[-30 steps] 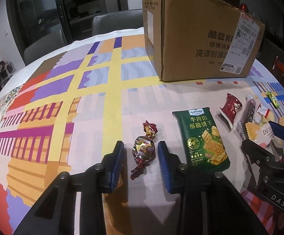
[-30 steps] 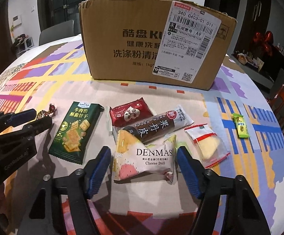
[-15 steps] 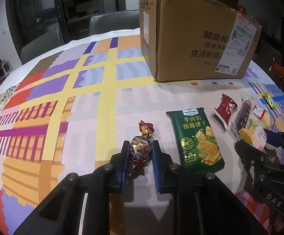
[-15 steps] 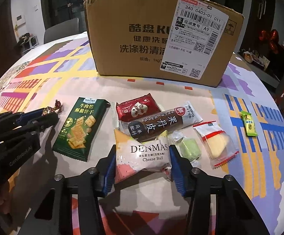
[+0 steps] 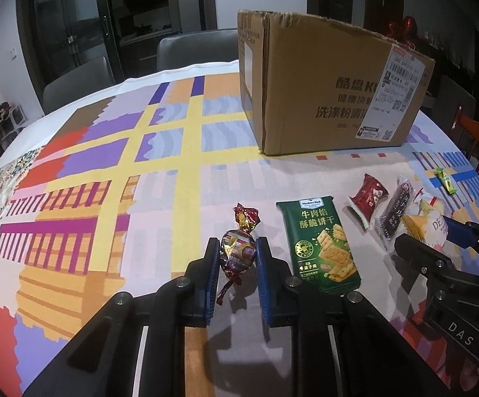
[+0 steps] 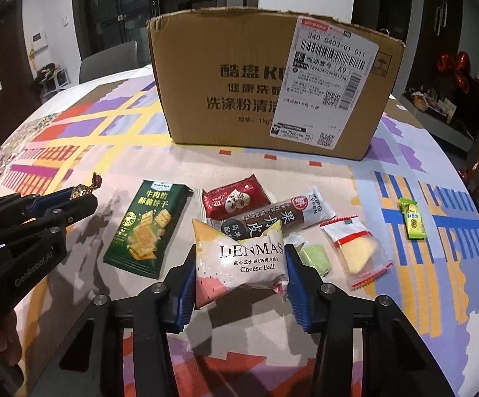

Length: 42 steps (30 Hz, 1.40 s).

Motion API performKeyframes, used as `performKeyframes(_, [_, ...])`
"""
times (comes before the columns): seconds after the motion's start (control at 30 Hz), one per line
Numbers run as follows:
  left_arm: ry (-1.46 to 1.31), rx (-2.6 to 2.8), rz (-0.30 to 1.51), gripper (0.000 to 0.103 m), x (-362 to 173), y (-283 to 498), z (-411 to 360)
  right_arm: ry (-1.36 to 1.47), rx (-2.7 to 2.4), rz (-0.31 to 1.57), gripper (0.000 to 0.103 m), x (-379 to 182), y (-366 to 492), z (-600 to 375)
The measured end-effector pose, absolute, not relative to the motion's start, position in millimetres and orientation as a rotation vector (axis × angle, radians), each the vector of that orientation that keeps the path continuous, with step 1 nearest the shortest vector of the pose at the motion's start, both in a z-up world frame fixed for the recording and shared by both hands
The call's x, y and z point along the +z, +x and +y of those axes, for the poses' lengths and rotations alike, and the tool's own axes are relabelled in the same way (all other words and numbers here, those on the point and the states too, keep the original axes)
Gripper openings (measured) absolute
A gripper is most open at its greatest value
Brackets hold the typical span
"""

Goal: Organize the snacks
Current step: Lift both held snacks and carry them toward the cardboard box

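Inspector: Status of grips?

Assessor: Left gripper [image 5: 238, 258] clenched on the foil candy [image 5: 236, 254] and right gripper [image 6: 241, 273] on the Cheese Ball pack [image 6: 239, 261], both near the table's [image 5: 173, 178] front edge. Light, soft, crinkly; hold mid-body.

Inspector: View differences?

Assessor: Only the right wrist shows the green sweet [image 6: 315, 258] beside the pack.

A round table [image 6: 421, 297] under a colourful patchwork-patterned cloth carries a large brown cardboard box [image 6: 239, 89]. In front of the box lie a green cracker packet [image 6: 143, 228], a red wrapper [image 6: 233, 198], a dark bar [image 6: 282, 218], and, rightward, a small green candy [image 6: 412, 218].
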<state>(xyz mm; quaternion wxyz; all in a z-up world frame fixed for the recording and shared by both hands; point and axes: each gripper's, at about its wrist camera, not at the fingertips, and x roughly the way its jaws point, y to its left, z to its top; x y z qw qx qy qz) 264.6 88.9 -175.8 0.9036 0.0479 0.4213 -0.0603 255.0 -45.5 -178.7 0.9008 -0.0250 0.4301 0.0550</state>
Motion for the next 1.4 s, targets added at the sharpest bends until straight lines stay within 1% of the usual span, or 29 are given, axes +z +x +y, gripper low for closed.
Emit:
performKeyframes(0.8, [0.084,-0.12,0.792,0.022,-118.0,257.1,60.5,-0.056,0.108,0.775,0.049,-120.6,251.1,-78.2])
performKeyframes(1.4, [0.08,-0.117,0.697,0.022,-65.1,269.0,31.1,-0.067,0.085,0.657,0.049,-62.9,265.9,-112.7])
